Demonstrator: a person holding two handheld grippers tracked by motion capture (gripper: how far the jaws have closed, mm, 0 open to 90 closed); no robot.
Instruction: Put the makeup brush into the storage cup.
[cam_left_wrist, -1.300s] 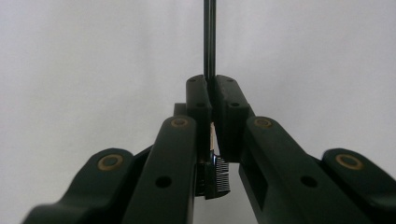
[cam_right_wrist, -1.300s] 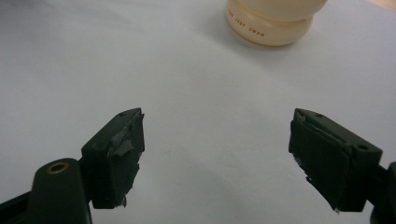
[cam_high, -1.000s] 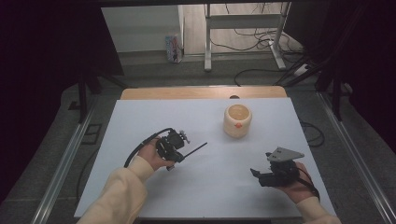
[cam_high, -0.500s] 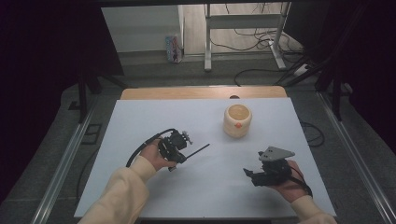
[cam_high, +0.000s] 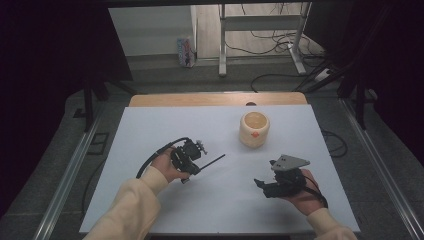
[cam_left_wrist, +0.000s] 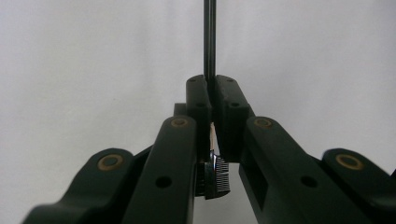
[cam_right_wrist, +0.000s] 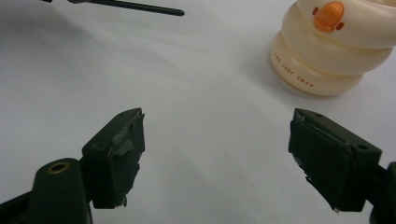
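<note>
So it's a white table (cam_high: 150, 200) with a strip of bare wood along the far edge. Only thing actually sitting on it is a cream ribbed cup (cam_high: 254, 129), toward the far right

A white counter (cam_high: 150, 200) carries a wooden strip (cam_high: 215, 99) along its far edge. Beyond it, on the grey floor (cam_high: 165, 75): a small patterned carton (cam_high: 185, 51) (upright), metal frame legs (cam_high: 222, 40) and loose cables (cam_high: 280, 37).

One cream cup (cam_high: 254, 129), one thin black rod (cam_high: 211, 162), two grippers (cam_high: 192, 161) (cam_high: 261, 185).
</note>
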